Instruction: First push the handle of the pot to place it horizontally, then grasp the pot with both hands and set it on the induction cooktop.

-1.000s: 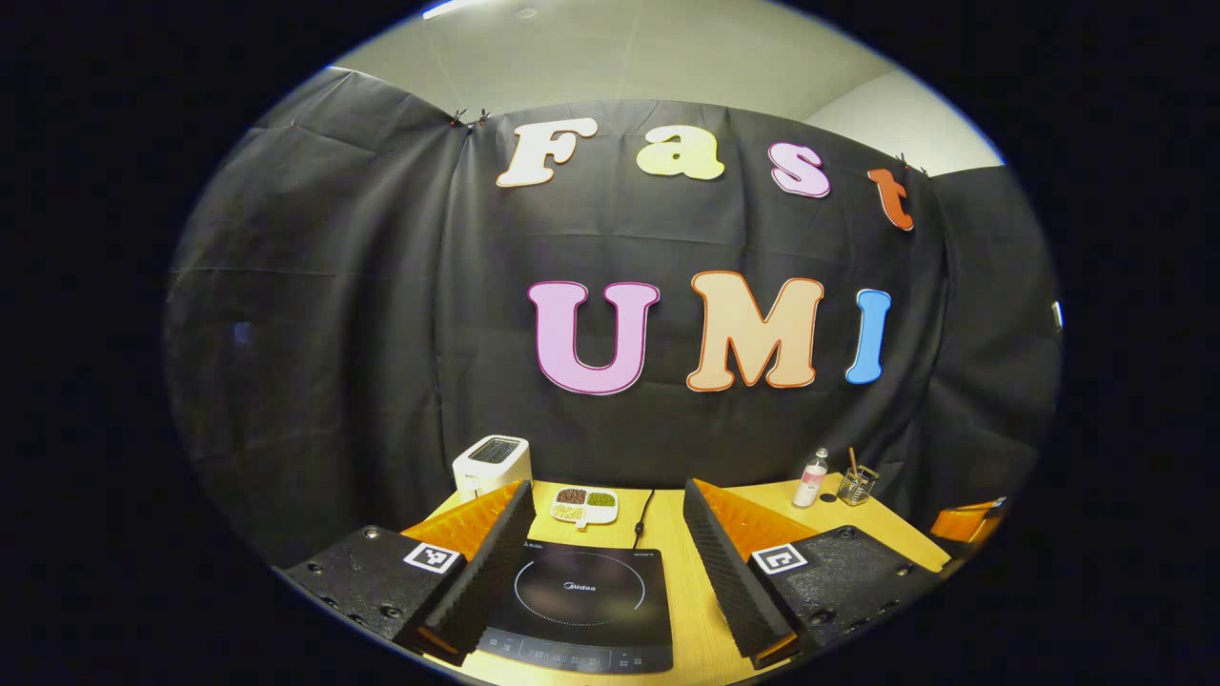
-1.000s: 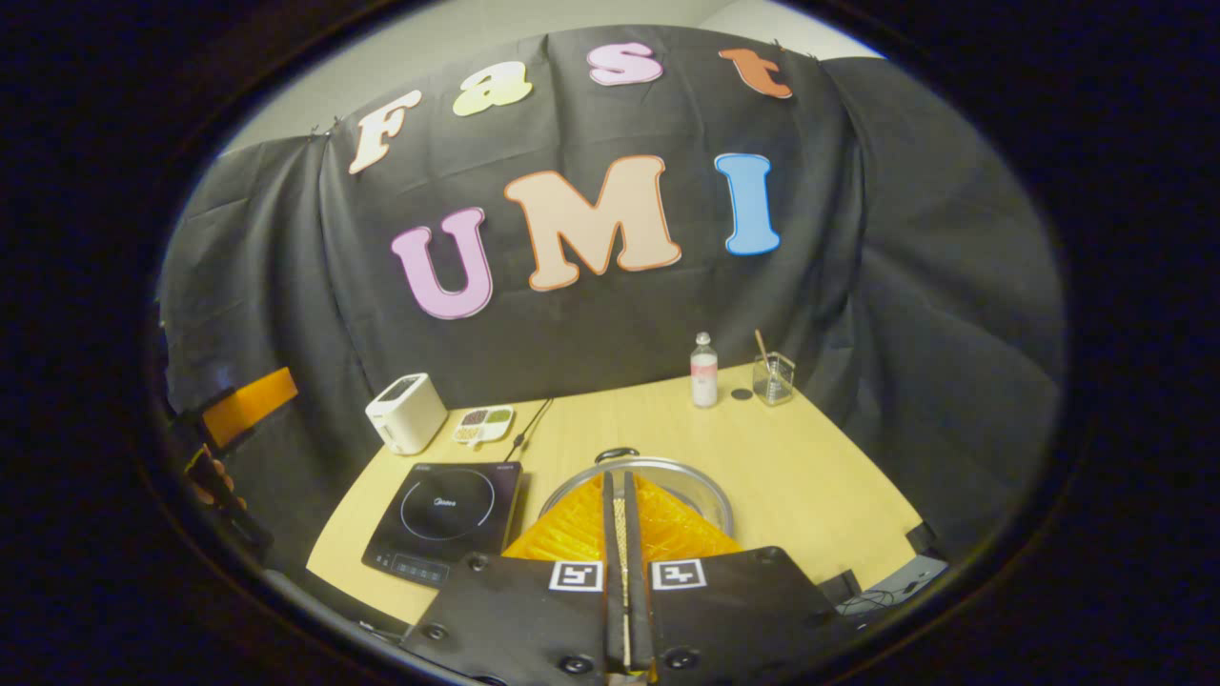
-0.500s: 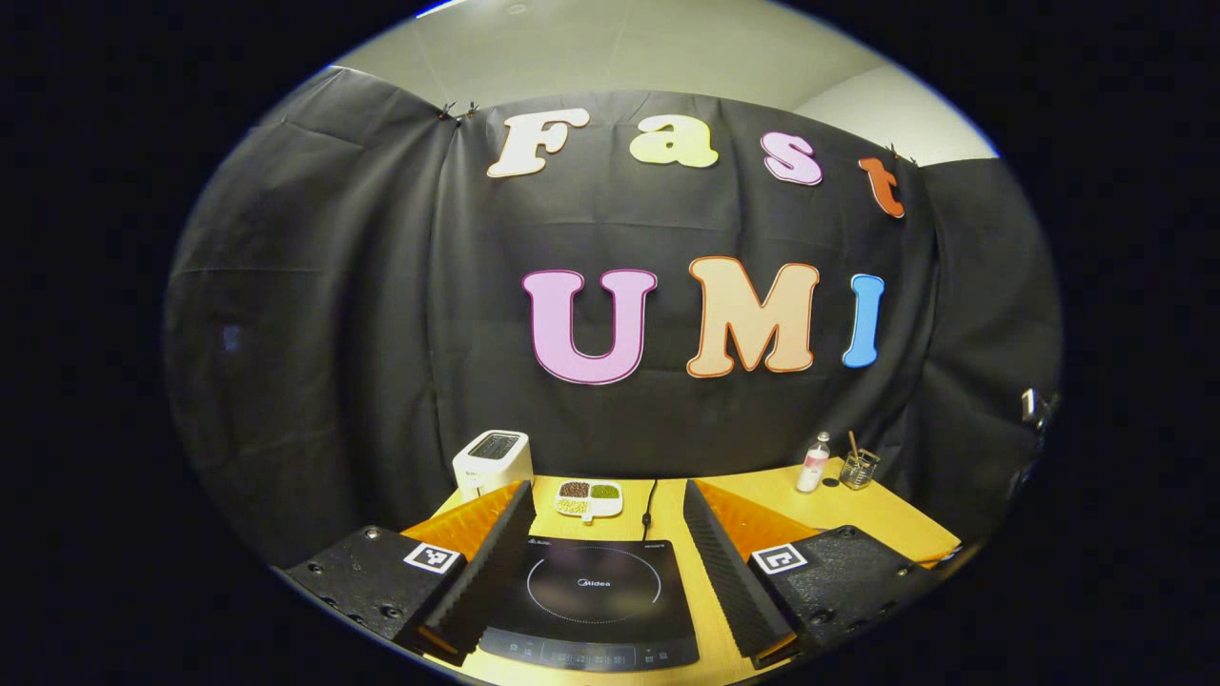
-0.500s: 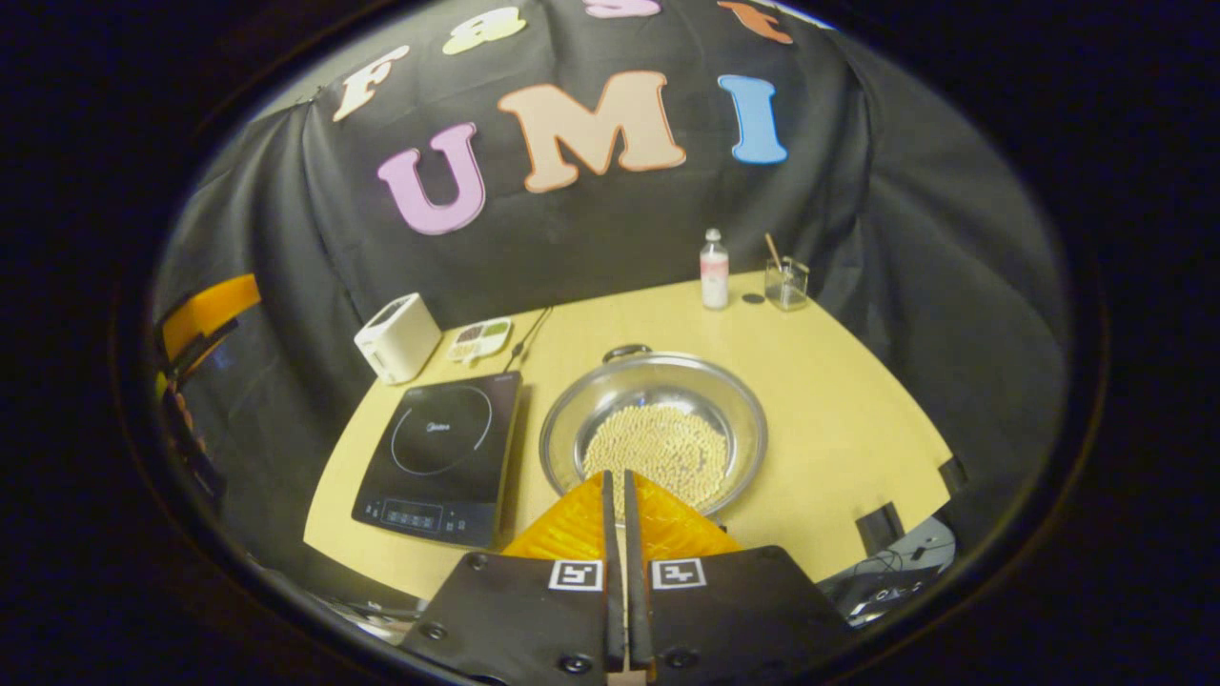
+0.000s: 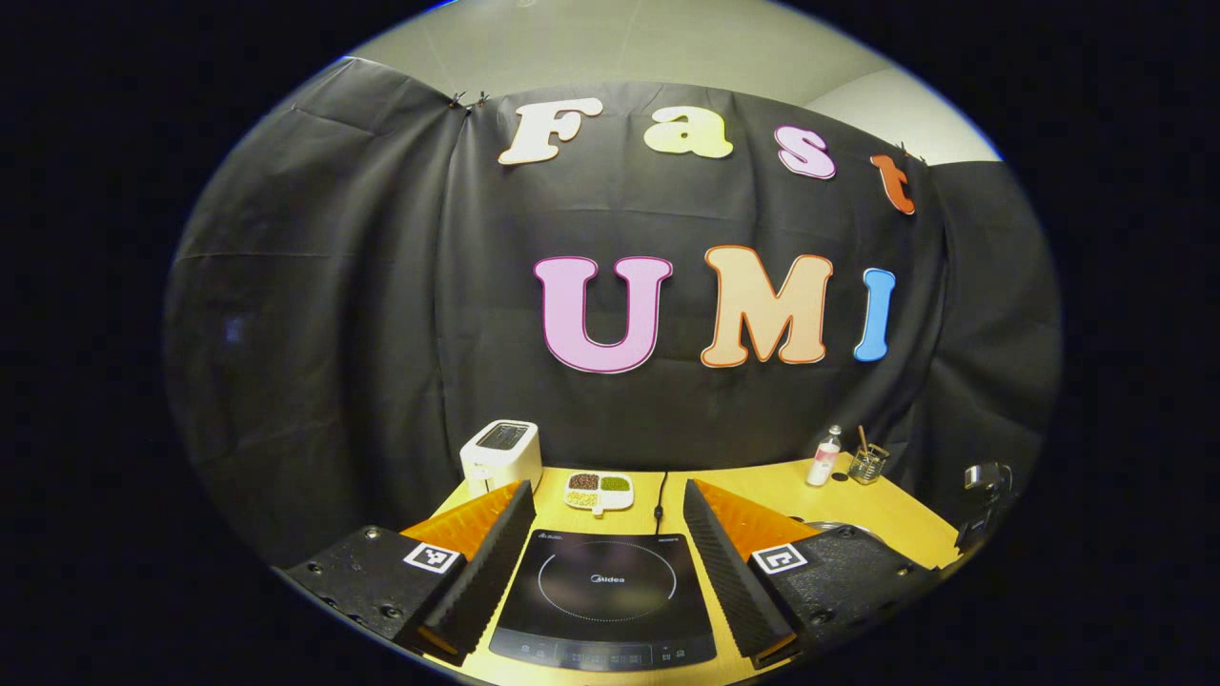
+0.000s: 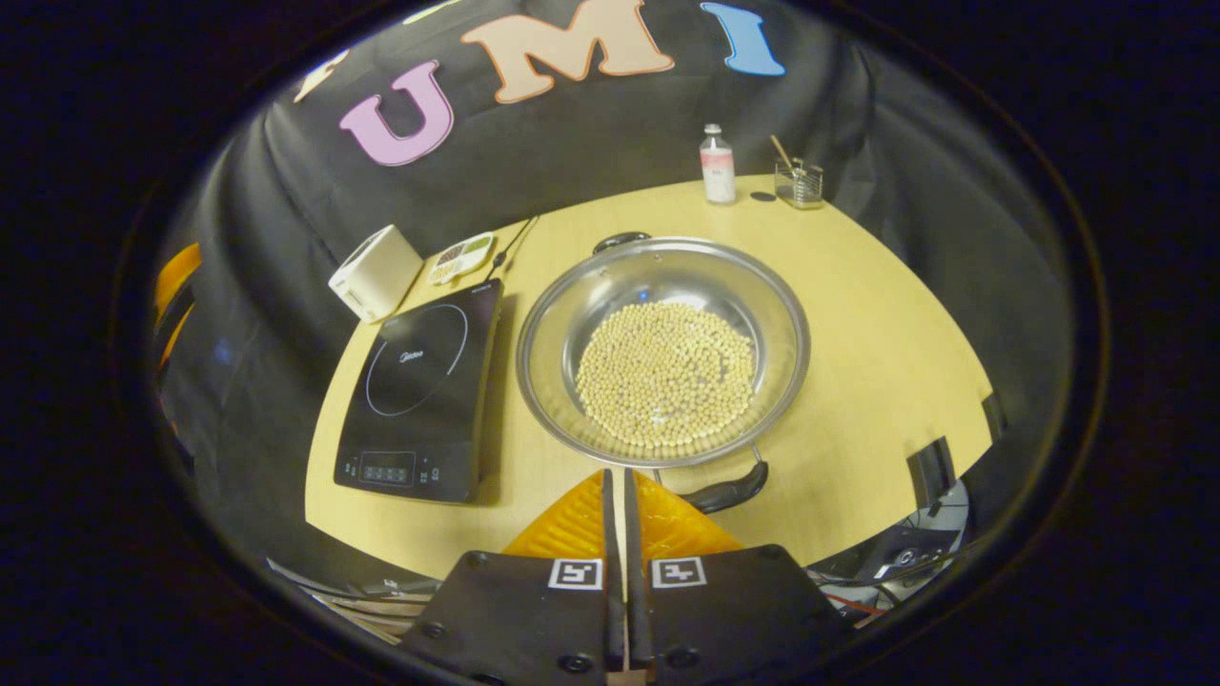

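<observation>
Hovering wide apart above the induction cooktop [image 5: 604, 600] in the left gripper view: left hand-held gripper [image 5: 604, 510], grasping nothing. Clenched empty in the right gripper view: right hand-held gripper [image 6: 618, 478], just short of the pot [image 6: 663, 350] (beans inside) on the counter [image 6: 886, 353], beside the cooktop.

Both my views are dim and warm, lit from overhead. The cooktop [image 6: 419, 381] throws a soft shadow rightward on the surface [image 6: 858, 314]. The pot [image 6: 663, 351] gleams faintly. Edges bend and darken; the centre is sharp.
</observation>
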The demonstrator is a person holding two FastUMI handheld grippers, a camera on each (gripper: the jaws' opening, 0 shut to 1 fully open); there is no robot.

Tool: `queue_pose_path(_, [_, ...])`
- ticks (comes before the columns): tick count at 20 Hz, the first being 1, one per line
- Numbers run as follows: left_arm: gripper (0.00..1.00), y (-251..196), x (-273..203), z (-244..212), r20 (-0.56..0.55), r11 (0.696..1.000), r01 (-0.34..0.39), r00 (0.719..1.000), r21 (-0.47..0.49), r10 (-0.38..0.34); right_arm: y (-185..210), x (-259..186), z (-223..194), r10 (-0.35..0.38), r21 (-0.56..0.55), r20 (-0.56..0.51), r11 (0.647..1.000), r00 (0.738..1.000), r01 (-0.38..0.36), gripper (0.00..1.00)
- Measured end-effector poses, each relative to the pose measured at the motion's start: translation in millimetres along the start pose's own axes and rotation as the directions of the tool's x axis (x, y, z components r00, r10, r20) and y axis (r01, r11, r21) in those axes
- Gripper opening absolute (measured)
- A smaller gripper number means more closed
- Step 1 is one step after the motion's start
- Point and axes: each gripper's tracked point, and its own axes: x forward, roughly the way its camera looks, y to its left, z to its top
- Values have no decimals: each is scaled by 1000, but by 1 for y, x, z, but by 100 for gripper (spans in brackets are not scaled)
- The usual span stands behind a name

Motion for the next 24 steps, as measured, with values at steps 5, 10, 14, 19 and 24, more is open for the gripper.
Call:
queue_pose_path(5, [96,23,0,-7,-17,999,-52,998,2,53,-2,22,-27,-26,2,-109,1000,994,26,5])
queue_pose_path(10, [96,33,1,-14,-39,997,-78,996,-8,77,-6,37,-41,-47,-2,-172,999,984,48,0])
queue_pose_path(14, [96,36,0,-20,-55,997,-78,995,-5,78,-10,41,-39,-69,19,-176,997,982,74,5])
queue_pose_path(19, [96,38,0,-25,-63,997,-79,995,-3,79,-23,43,-31,-92,55,-168,993,981,103,2])
queue_pose_path(24, [93,40,-1,-29,-79,997,-83,993,2,82,-50,46,-28,-147,47,-189,986,971,159,2])
